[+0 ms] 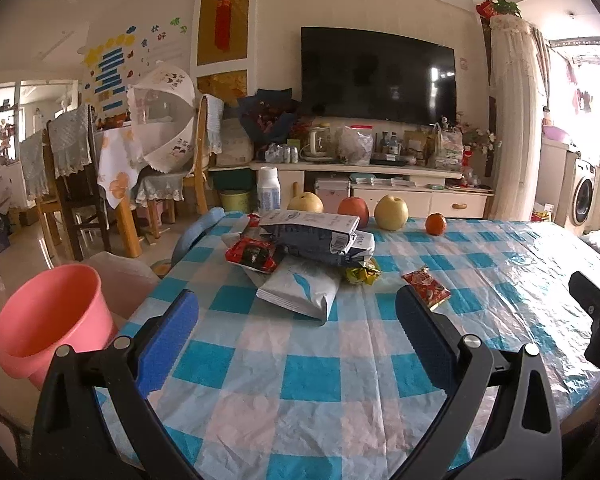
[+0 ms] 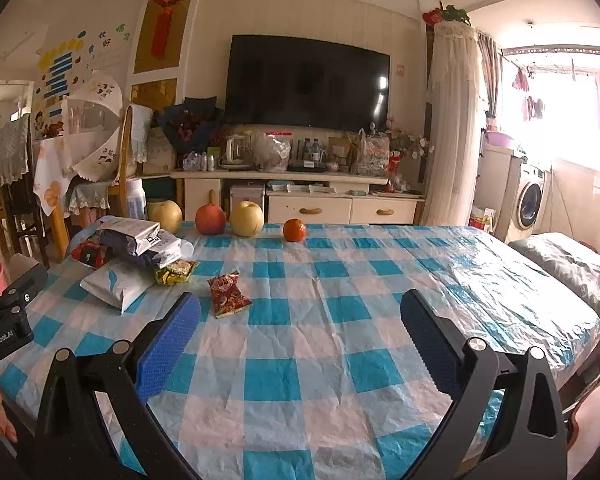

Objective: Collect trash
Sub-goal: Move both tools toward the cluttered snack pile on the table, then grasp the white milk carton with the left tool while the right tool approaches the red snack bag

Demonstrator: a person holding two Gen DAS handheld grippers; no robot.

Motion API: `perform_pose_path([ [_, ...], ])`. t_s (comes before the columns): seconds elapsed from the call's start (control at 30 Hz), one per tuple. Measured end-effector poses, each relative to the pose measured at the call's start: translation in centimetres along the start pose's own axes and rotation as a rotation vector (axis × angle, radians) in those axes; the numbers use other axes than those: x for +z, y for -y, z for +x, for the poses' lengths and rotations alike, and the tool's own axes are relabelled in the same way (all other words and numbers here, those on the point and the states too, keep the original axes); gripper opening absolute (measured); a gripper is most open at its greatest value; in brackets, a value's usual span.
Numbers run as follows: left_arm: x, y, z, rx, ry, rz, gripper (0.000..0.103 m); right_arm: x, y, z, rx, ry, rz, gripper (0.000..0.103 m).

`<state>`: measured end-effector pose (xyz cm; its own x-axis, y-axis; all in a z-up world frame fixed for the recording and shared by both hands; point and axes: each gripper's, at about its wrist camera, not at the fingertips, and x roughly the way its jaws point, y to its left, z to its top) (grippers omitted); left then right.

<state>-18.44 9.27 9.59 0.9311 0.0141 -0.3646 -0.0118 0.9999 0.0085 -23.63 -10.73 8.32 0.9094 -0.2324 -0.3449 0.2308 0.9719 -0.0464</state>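
Fruit behind wrappers; pink bin seemingly floor-level

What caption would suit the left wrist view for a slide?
Open left gripper faces piled snack wrappers on a checked tablecloth, pink bin beside the table.

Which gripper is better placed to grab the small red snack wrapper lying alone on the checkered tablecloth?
Probably the right gripper: the small red snack wrapper lies just ahead of its open fingers. The left gripper faces the white pouch and sits nearer the pink plastic bin.
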Motion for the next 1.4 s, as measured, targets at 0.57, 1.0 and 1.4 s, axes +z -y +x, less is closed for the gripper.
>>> perform_pose_path([
  [0.57, 0.0, -1.4, 2.5, -0.023, -0.076, 0.100, 0.099, -0.7, -0.8, 6.0, 0.173, -0.182, 0.028, 0.099],
  [1.0, 1.0, -1.5, 9.3, -0.100, -0.295, 0.221, 0.099, -0.7, -2.5, 13.6, 0.342, -0.358, 0.051, 0.099],
  [1.4, 4.9, -4.7, 15.5, -0.328, -0.400, -0.266, 0.099, 0.3, -2.6, 18.4, 0.393, -0.401, 0.111, 0.099],
])
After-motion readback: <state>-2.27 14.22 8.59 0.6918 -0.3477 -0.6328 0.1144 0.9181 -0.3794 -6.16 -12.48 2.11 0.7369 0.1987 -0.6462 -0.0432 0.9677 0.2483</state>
